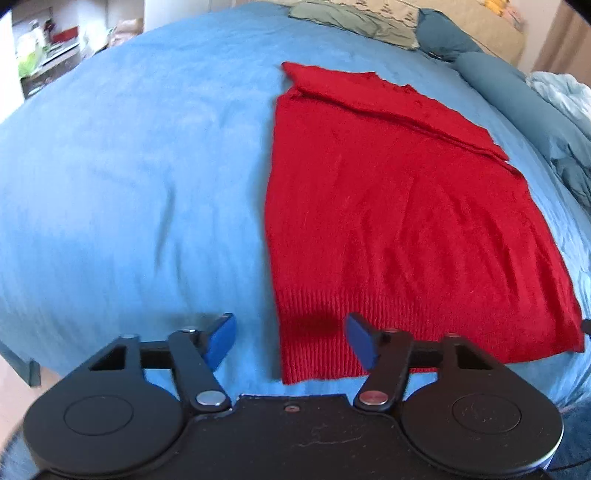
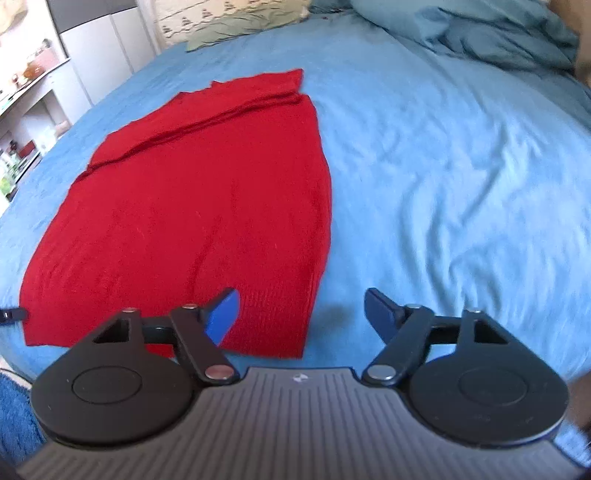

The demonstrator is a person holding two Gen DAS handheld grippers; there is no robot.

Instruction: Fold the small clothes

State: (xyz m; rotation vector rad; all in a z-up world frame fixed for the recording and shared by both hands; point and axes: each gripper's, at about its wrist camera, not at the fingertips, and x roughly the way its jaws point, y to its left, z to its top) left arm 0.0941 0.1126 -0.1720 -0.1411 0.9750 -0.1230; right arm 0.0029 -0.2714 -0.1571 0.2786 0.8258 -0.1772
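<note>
A red knitted sweater (image 1: 388, 206) lies flat on the blue bed sheet (image 1: 129, 166), sleeves folded in, ribbed hem nearest me. My left gripper (image 1: 290, 341) is open and empty, just above the hem's left corner, which lies between its blue fingertips (image 1: 221, 339). In the right wrist view the sweater (image 2: 192, 206) lies to the left. My right gripper (image 2: 301, 317) is open and empty over the hem's right corner, one blue fingertip (image 2: 223, 314) above the ribbing, the other over the sheet (image 2: 443, 166).
A rumpled blue duvet (image 2: 480, 33) and pillows (image 1: 491, 77) lie at the far right of the bed. A green-grey cloth (image 1: 354, 22) lies at the head. Shelves with small items (image 2: 26, 110) stand to the left beyond the bed.
</note>
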